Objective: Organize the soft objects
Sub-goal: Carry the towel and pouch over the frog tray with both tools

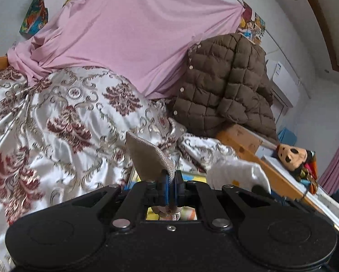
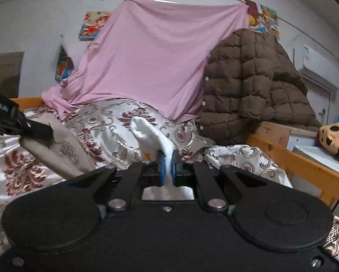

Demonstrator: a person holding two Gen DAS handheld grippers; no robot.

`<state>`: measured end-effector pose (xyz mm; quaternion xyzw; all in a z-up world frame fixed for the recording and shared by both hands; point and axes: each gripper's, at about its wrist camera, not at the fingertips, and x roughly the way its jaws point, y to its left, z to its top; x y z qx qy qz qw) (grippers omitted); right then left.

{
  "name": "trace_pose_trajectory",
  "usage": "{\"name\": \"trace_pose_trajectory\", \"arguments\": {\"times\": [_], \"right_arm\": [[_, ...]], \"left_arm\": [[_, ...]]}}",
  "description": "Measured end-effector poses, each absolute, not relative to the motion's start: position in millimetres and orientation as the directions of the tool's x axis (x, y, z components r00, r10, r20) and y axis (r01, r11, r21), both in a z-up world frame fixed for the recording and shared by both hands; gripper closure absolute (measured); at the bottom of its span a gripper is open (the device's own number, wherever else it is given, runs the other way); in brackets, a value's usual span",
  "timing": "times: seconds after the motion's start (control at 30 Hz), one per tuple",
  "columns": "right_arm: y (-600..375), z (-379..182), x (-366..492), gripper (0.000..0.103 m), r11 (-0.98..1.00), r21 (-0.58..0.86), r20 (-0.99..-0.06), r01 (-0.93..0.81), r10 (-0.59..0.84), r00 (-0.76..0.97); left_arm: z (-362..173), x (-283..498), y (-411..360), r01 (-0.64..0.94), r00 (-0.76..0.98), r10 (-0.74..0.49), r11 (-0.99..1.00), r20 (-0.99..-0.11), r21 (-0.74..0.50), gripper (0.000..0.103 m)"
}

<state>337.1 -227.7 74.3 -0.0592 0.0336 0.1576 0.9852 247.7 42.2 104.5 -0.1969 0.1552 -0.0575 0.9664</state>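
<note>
In the left wrist view the left gripper (image 1: 172,182) is seen at lower centre with its jaws pressed together on a beige sock (image 1: 148,156), which stands up and leans toward the left of the frame; a white sock (image 1: 235,170) is blurred at right of centre; behind, a patterned satin quilt (image 1: 62,113) fills the left half, a pink sheet (image 1: 133,31) is draped across the top, and a brown quilted jacket (image 1: 224,79) hangs at the right; in the right wrist view the right gripper (image 2: 168,166) is pinching the white sock (image 2: 150,133), raised above the quilt (image 2: 110,122); the beige sock (image 2: 53,147) is held at the left edge by the left gripper (image 2: 36,131); a plush toy (image 2: 334,136) lies at the far right.
</note>
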Motion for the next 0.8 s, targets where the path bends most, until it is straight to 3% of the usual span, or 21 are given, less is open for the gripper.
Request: {"name": "trace_pose_trajectory", "arguments": {"times": [0.57,0.8], "right_arm": [[-257.3,25.5,448.4,0.102,0.947,0.202,-0.22,-0.25,0.293,0.93],[-273.3,-10.0,483.6,0.102,0.933,0.322,-0.306,-0.161,0.263,0.915]], "left_arm": [[60.5,362.5,0.5,0.082,0.95,-0.21,0.88,-0.23,-0.468,0.099],[15.2,390.1,-1.3,-0.007,0.919,-0.202,0.851,-0.339,-0.525,0.099]]}}
